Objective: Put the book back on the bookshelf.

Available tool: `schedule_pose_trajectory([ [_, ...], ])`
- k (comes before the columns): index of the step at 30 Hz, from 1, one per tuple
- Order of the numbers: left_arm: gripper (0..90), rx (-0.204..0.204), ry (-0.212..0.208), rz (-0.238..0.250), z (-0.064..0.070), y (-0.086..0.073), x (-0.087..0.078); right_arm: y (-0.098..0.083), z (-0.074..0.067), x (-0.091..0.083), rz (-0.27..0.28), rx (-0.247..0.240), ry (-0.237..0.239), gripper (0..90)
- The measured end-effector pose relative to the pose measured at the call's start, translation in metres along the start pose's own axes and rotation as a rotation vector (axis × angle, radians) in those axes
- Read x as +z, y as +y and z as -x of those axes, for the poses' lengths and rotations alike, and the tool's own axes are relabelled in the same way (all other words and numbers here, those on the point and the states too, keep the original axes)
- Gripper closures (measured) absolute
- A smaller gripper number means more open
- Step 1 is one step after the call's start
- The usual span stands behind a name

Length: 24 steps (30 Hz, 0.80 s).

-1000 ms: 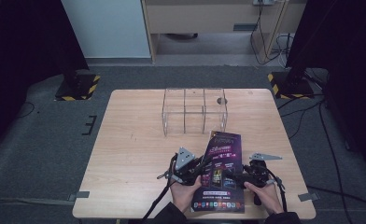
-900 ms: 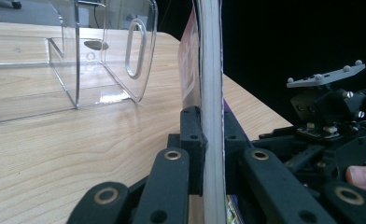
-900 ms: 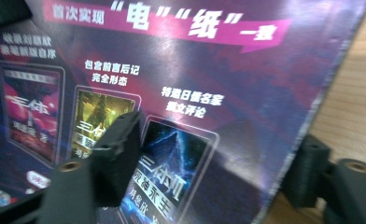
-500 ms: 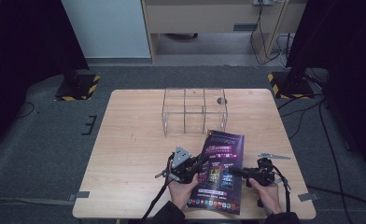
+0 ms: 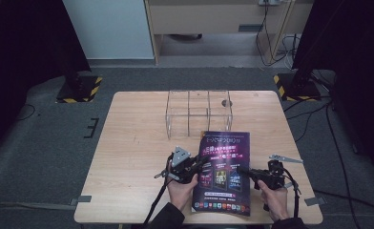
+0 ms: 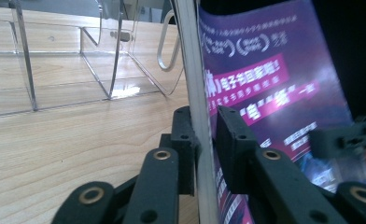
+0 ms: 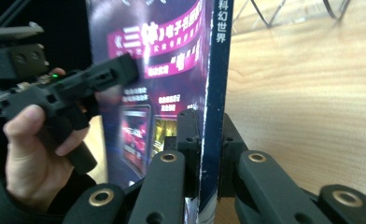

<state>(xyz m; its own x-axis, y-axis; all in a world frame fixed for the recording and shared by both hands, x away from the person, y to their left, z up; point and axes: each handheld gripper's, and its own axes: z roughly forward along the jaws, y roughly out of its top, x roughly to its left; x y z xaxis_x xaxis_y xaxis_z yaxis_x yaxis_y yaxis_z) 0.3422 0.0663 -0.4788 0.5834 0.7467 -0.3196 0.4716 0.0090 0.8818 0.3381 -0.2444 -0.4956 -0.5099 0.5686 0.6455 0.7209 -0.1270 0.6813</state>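
Purple and glossy, the book [image 5: 223, 174] sits low in the centre of the high view, held between both hands close to the near edge of the table [image 5: 128, 143]. The left hand-held gripper [image 5: 200, 164] has its jaws around the book's open page edge; they have just been easing apart a little, yet the left gripper view has the pads against the pages on both sides. The right hand-held gripper [image 5: 242, 171] has just been closing and now clamps the dark spine, as the right gripper view makes plain. So the pick-up looks done, with both edges gripped. Farther up the frame, just beyond the book's top edge, stands the clear acrylic rack [image 5: 198, 113], its compartments empty. Slotting the book upright into one of them seems to be what is left.
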Motion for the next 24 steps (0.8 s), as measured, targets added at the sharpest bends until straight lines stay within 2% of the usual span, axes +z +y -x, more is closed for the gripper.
schedule_pose_trajectory([
  [4,65.4,0.011,0.012,-0.002,-0.003,0.001,0.000,0.004,-0.006,-0.004,0.018,-0.010,0.012,84.2],
  [5,65.4,0.013,0.013,-0.003,-0.004,0.001,-0.001,0.004,-0.006,-0.004,0.018,-0.010,0.012,84.2],
  [8,56.8,-0.002,0.016,-0.021,-0.009,0.002,-0.002,0.008,-0.012,-0.007,0.038,-0.033,0.024,84.2],
  [9,54.6,0.008,0.030,-0.019,-0.011,0.003,-0.003,0.010,-0.017,-0.009,0.049,-0.044,0.035,84.3],
  [12,51.6,0.010,0.042,-0.029,-0.014,0.004,-0.006,0.011,-0.021,-0.010,0.054,-0.053,0.039,84.3],
  [14,46.8,0.021,0.052,-0.026,-0.017,0.006,-0.010,0.013,-0.025,-0.010,0.065,-0.062,0.049,84.3],
  [15,44.6,0.034,0.066,-0.022,-0.021,0.008,-0.016,0.016,-0.031,-0.011,0.070,-0.075,0.038,84.3],
  [17,43.6,0.042,0.074,-0.019,-0.024,0.009,-0.020,0.018,-0.032,-0.011,0.071,-0.080,0.033,84.2],
  [19,40.4,0.056,0.097,-0.022,-0.031,0.009,-0.030,0.026,-0.036,-0.013,0.106,-0.076,0.045,84.2],
  [24,37.3,0.064,0.136,-0.036,-0.040,0.009,-0.043,0.040,-0.045,-0.018,0.152,-0.096,0.040,84.3],
])
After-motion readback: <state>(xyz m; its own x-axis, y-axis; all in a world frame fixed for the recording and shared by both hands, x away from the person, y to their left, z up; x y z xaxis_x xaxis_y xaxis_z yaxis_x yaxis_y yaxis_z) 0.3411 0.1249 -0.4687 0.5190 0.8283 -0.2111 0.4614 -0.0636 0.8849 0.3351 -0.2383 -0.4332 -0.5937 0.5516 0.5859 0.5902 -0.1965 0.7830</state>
